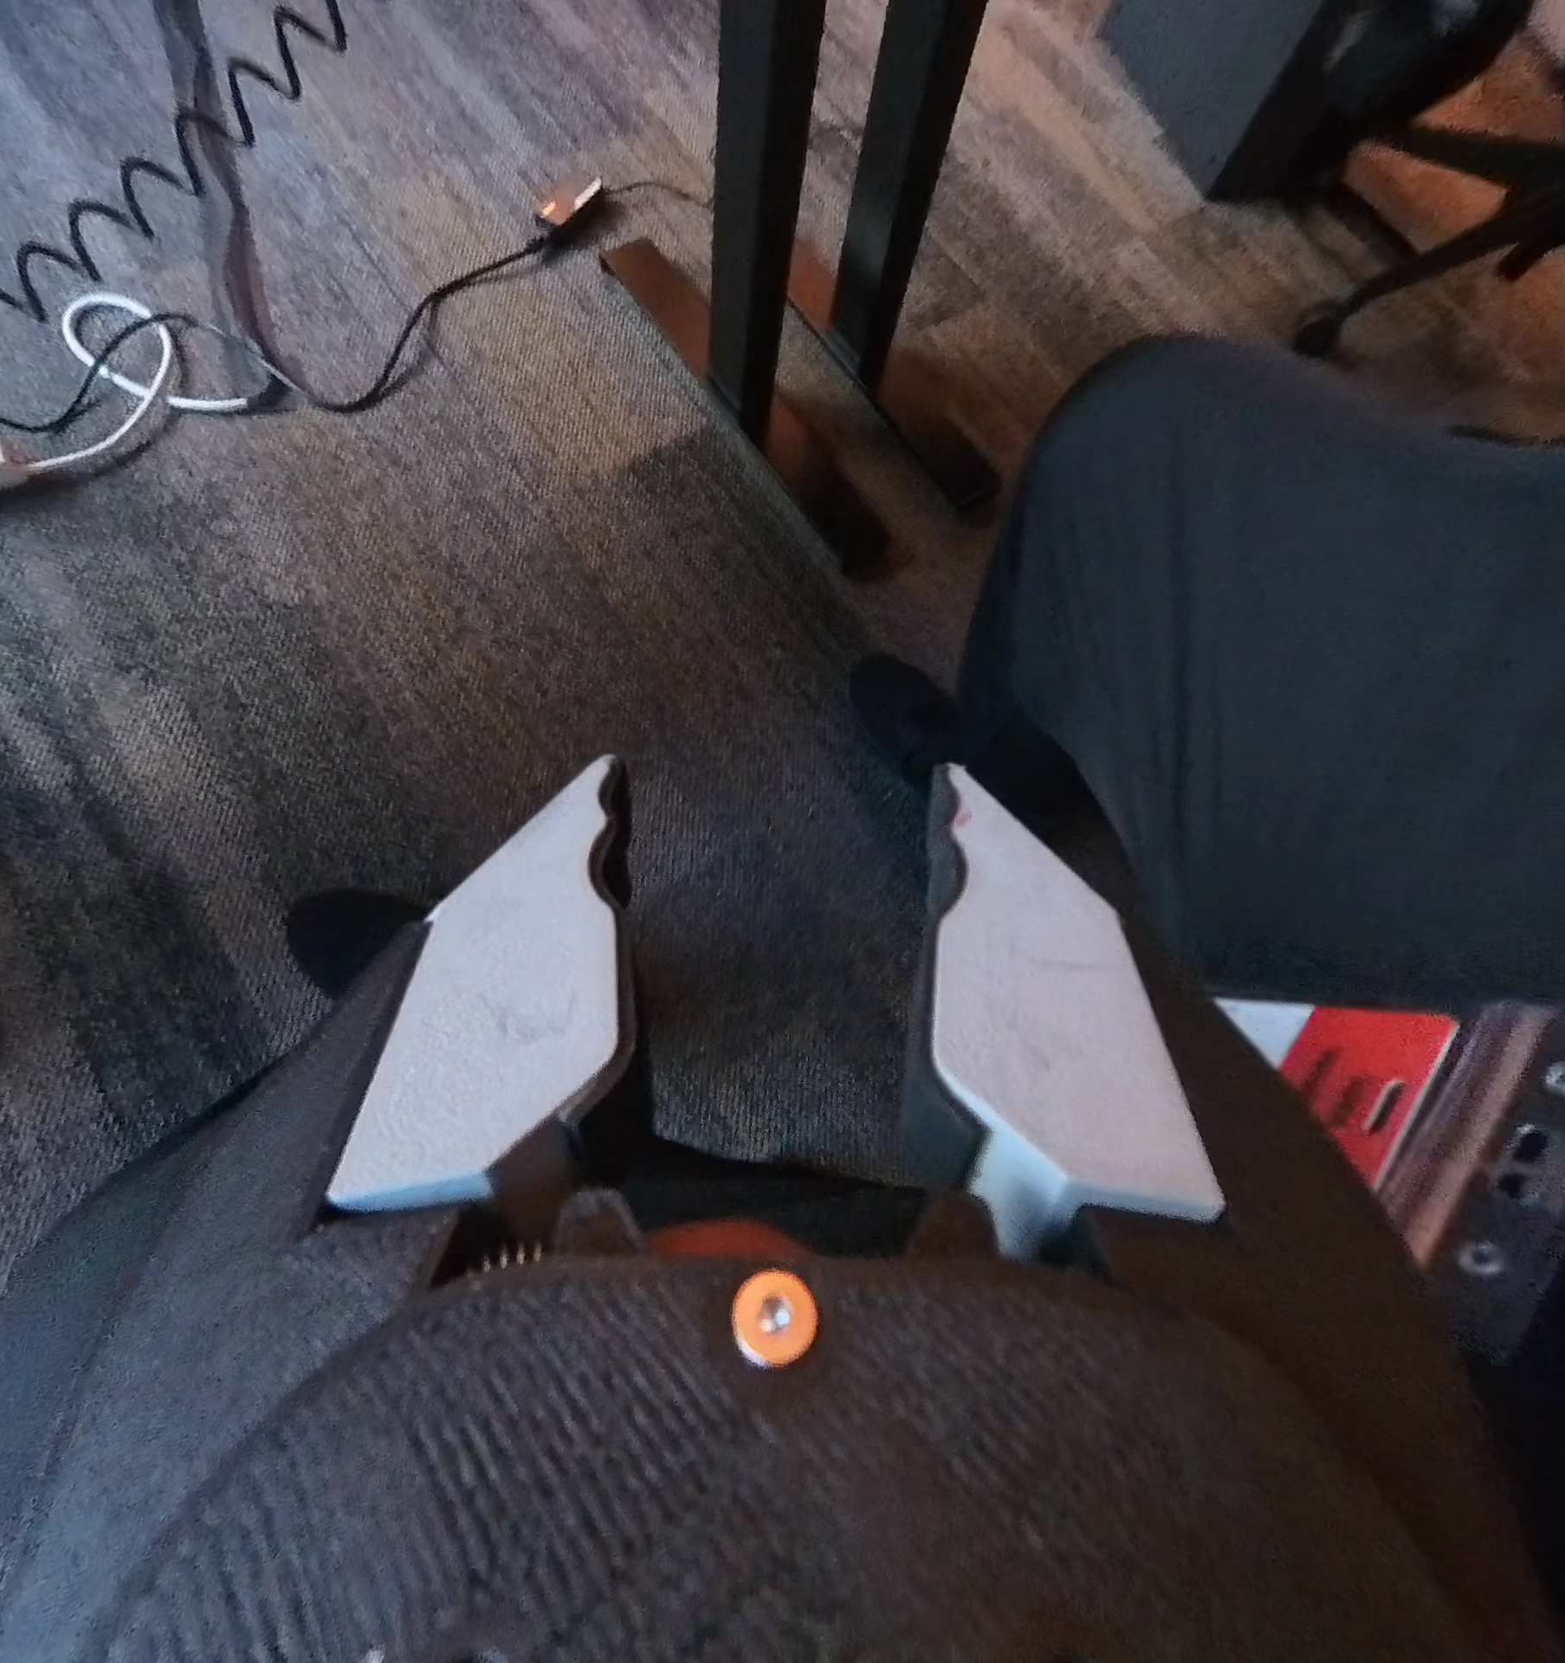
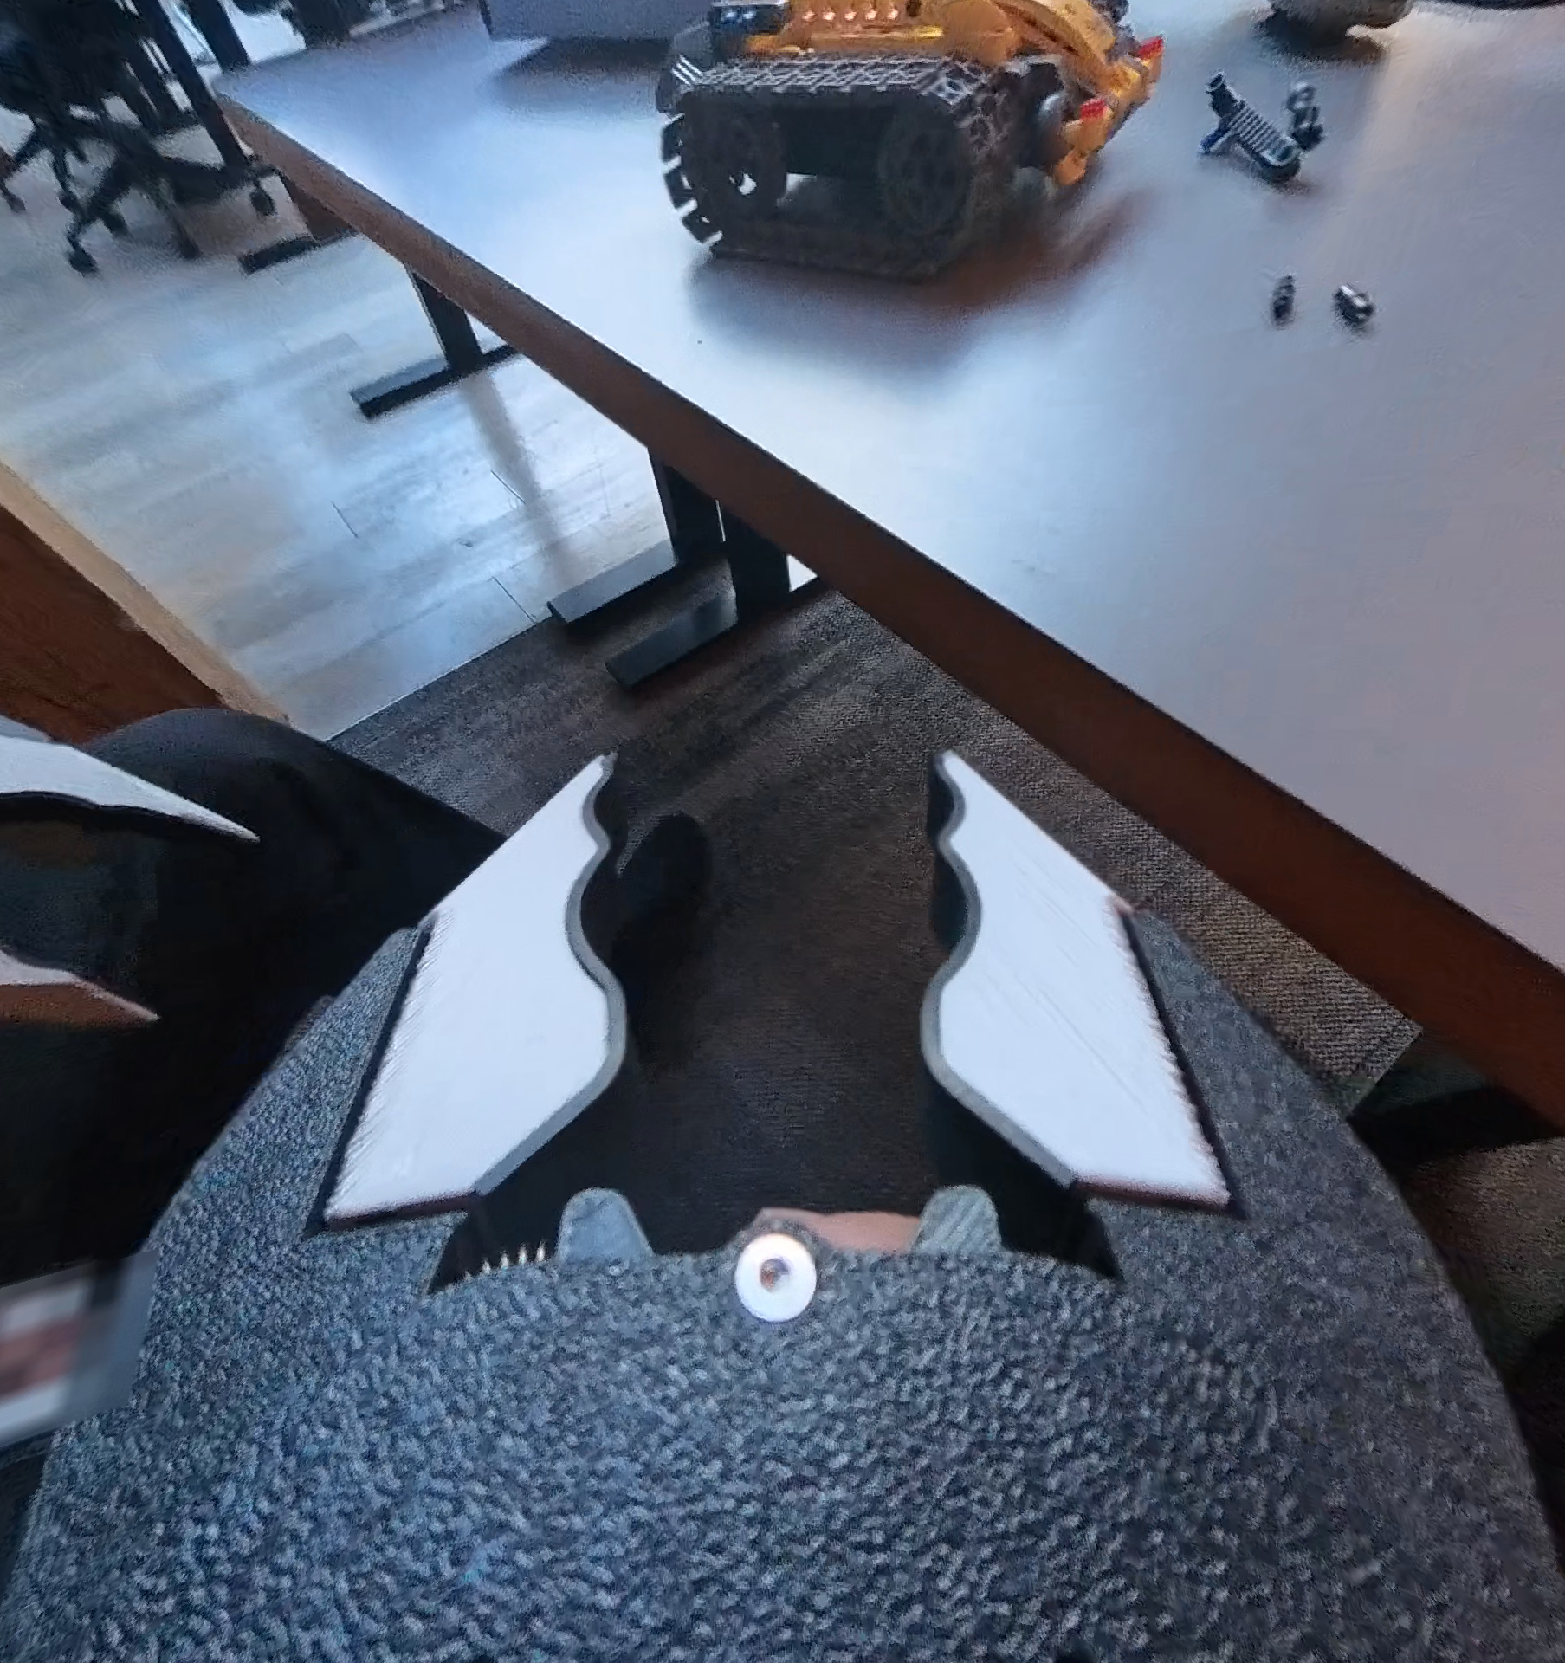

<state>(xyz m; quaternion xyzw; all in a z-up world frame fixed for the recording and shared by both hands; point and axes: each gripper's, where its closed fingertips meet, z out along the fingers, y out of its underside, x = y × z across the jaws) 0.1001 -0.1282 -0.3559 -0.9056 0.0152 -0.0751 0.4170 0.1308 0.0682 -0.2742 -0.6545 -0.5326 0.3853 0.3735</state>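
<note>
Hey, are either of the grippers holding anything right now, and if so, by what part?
Nothing is held. The left gripper is open over the carpet; the right gripper is open, below the table edge.

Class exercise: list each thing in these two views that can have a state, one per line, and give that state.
Left hand-held gripper: open, empty, above the carpet.
Right hand-held gripper: open, empty, below the table edge.
Tracked toy vehicle: upright on the table.
Small loose parts: lying apart on the table.
Cables: tangled on the carpet.
</note>
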